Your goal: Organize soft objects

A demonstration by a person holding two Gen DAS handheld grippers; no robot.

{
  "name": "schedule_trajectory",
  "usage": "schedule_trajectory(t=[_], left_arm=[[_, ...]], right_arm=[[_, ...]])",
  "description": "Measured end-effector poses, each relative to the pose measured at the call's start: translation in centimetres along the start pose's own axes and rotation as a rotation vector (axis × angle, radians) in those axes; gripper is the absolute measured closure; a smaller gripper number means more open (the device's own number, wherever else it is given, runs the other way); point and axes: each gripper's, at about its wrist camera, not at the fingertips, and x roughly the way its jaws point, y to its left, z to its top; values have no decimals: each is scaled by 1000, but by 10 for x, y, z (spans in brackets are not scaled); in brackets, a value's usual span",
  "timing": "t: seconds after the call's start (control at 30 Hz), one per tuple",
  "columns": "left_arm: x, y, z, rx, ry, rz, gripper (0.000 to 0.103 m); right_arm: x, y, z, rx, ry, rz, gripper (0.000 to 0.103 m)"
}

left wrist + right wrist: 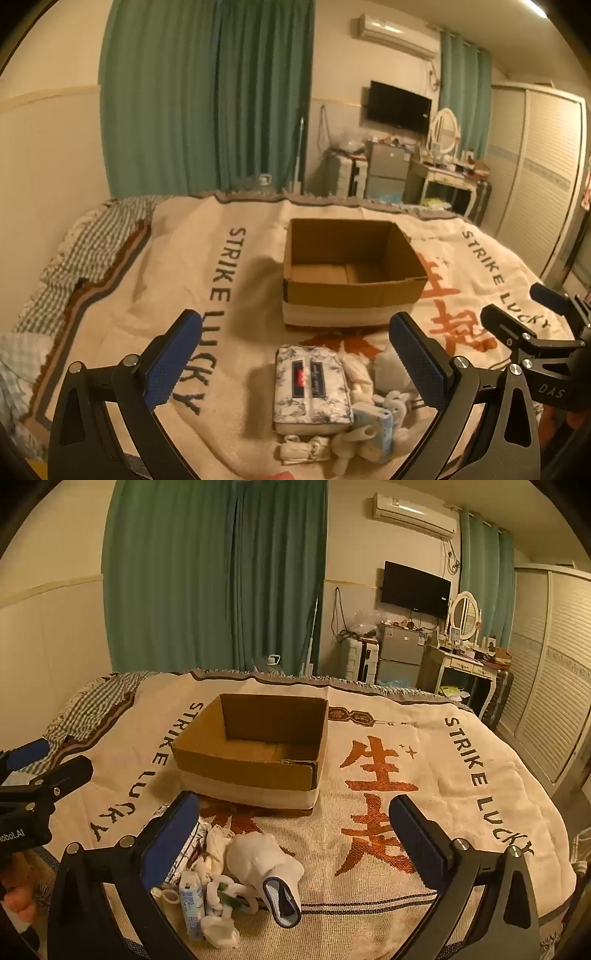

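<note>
An open cardboard box stands on the bed blanket, with nothing visible inside. In front of it lies a heap of soft things: a floral tissue pack, a small blue tissue packet, rolled white socks, and a white cap with a blue-trimmed strap. My left gripper hovers open above the tissue pack, holding nothing. My right gripper hovers open over the cap and socks, also holding nothing. Each gripper shows at the edge of the other's view.
A cream blanket printed with "STRIKE LUCKY" and red characters covers the bed. A checked sheet lies at the left. Beyond the bed stand green curtains, a small fridge, a dressing table and a wardrobe.
</note>
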Motion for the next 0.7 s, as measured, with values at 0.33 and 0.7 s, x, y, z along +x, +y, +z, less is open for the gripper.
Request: schedule_trajectory(t=[0.33,0.7], left_arm=[[2,-5,-3,15,-1,-4,0],[0,-6,-2,22,1,-1,0]], right_arm=[[5,-2,-3,-2,1,3,0],[3,5,-1,-9,2,3,0]])
